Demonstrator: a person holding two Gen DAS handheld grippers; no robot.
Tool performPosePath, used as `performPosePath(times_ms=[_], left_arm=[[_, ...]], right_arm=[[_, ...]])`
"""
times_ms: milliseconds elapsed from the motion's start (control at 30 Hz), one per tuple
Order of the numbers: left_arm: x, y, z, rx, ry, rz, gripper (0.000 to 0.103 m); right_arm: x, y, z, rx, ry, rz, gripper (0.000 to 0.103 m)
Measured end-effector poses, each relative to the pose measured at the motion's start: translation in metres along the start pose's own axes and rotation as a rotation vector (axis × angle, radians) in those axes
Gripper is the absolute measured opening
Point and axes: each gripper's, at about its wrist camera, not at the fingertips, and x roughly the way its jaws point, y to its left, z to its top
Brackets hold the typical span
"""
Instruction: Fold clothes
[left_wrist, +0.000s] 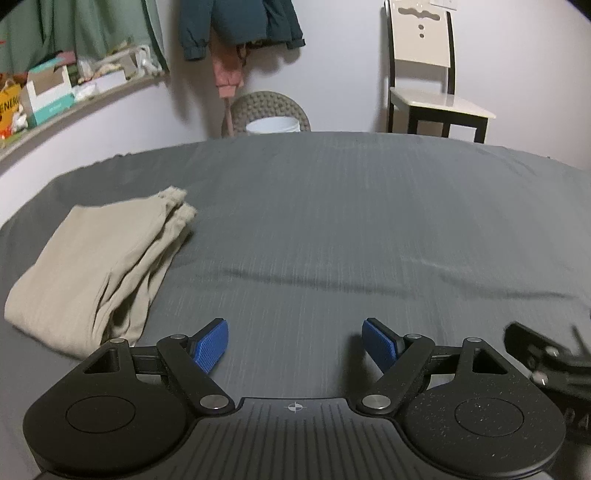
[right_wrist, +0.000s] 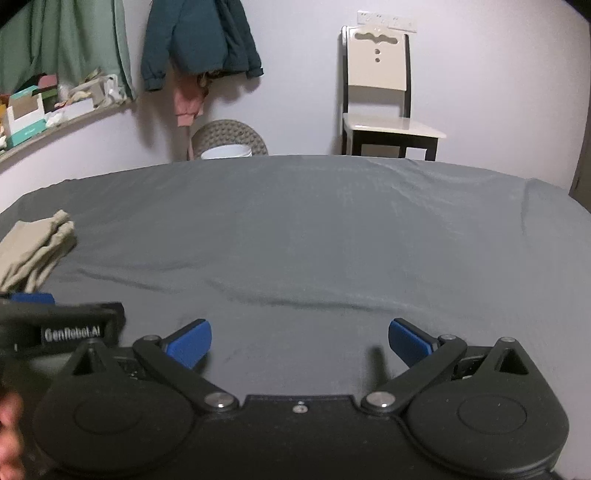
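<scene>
Currently: folded beige garment (left_wrist: 92, 269) near bed (left_wrist: 332, 221) left edge, long axis diagonal, ahead-left of left gripper (left_wrist: 294, 345). Left gripper nearer. Right gripper (right_wrist: 299, 341) well apart. Both jaws spread, empty.

The left gripper (left_wrist: 294, 345) hangs over the grey bed sheet (left_wrist: 332, 221), blue pads (left_wrist: 210, 345) spread wide with nothing between. Folded beige trousers (left_wrist: 96, 266) lie at ten o'clock. A blurred black part at three o'clock is perhaps the right gripper (left_wrist: 546, 362)
</scene>
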Motion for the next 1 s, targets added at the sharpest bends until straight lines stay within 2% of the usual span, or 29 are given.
performPosePath(times_ms=[33, 67, 133, 200, 467, 700, 1000], left_arm=[[0.002, -0.002, -0.001, 0.009, -0.004, 0.006, 0.08], [0.003, -0.003, -0.003, 0.018, -0.009, 0.013, 0.085], [0.006, -0.006, -0.005, 0.036, -0.022, 0.036, 0.103], [0.007, -0.007, -0.008, 0.043, -0.026, 0.051, 0.103], [0.011, 0.008, -0.024, -0.037, -0.109, -0.019, 0.103], [0.012, 0.008, -0.028, -0.045, -0.132, 0.001, 0.103], [0.013, 0.011, -0.029, -0.076, -0.13, -0.014, 0.103]], right_arm=[[0.003, -0.001, -0.002, -0.005, 0.007, -0.002, 0.103], [0.007, -0.002, -0.003, -0.006, 0.017, -0.004, 0.103], [0.013, -0.004, -0.005, 0.0, 0.029, -0.003, 0.103], [0.014, -0.001, -0.007, -0.01, 0.016, -0.012, 0.103], [0.014, 0.005, -0.009, 0.005, -0.011, -0.027, 0.103], [0.011, 0.004, -0.009, 0.006, -0.018, -0.036, 0.103], [0.011, -0.002, -0.009, 0.01, -0.017, -0.032, 0.103]])
